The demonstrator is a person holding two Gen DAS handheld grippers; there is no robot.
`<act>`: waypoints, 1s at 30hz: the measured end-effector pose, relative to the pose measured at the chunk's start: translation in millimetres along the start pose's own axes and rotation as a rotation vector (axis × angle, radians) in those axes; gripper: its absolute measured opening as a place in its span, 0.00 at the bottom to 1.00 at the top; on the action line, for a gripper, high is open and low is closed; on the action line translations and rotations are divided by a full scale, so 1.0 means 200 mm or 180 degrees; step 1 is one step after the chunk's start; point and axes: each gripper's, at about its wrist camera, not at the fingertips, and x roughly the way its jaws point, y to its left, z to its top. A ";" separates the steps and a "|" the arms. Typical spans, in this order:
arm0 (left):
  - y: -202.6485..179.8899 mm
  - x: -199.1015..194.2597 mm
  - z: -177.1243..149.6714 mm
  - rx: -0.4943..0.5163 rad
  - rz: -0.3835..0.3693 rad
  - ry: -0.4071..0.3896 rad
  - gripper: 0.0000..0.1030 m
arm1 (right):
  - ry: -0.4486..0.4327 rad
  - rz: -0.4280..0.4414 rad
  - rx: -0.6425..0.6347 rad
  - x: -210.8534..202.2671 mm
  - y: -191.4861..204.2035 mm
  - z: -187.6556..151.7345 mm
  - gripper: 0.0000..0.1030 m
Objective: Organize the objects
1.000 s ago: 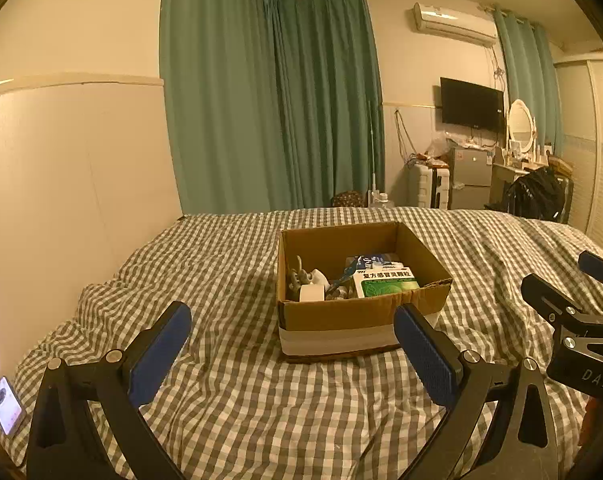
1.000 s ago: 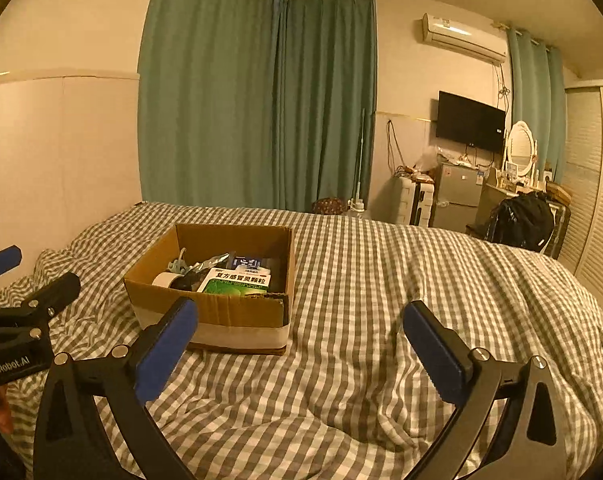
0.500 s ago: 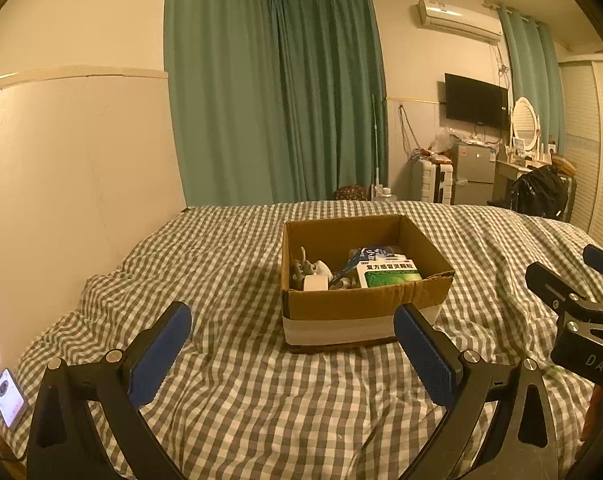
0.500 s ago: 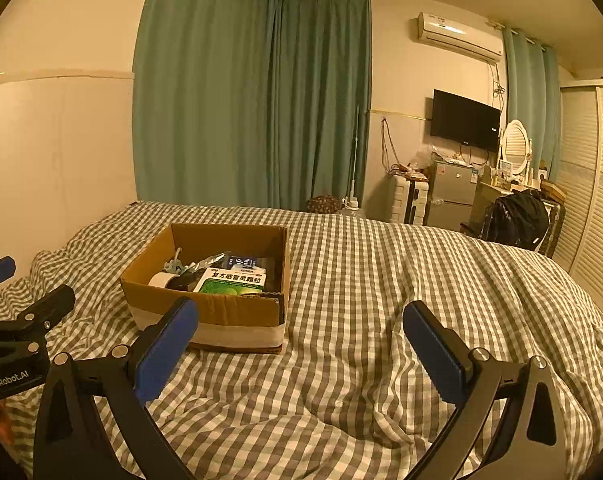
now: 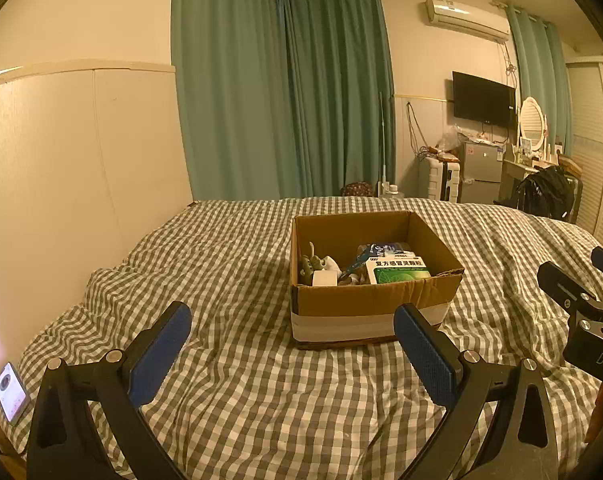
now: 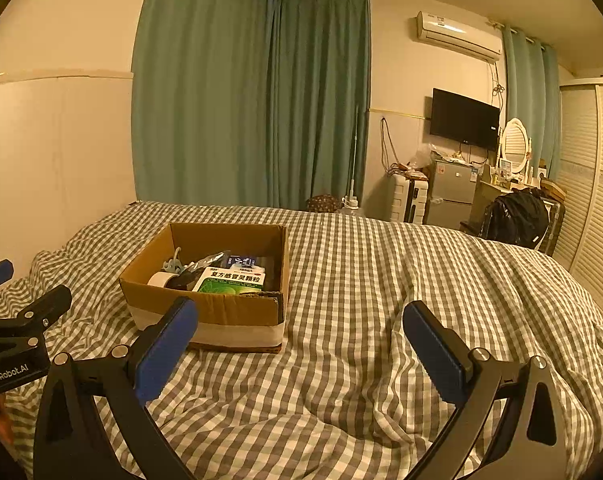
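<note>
Checked bed (image 5: 241,380); cardboard box (image 5: 365,304); phone (image 5: 10,392)

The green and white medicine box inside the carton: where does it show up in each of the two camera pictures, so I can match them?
Left wrist view: the green and white medicine box lies right of centre, in the near right corner of the cardboard box.
Right wrist view: it lies left of centre, against the carton's near wall.
Shared landmark: the wall television.

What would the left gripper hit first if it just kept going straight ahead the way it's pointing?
Probably the cardboard box: the open left gripper points at its near wall, with only checked bedding between. Depth is unclear; if angled downward, it would touch the bedding first.
</note>
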 end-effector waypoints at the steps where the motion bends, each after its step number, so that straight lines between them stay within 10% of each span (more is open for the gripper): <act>1: 0.00 0.00 0.00 0.0008 -0.0002 0.0005 1.00 | 0.0003 -0.0001 -0.0001 0.00 0.00 0.00 1.00; 30: 0.05 0.01 -0.01 -0.0060 0.0070 0.0074 1.00 | 0.0027 0.0002 -0.0017 0.00 0.01 -0.01 1.00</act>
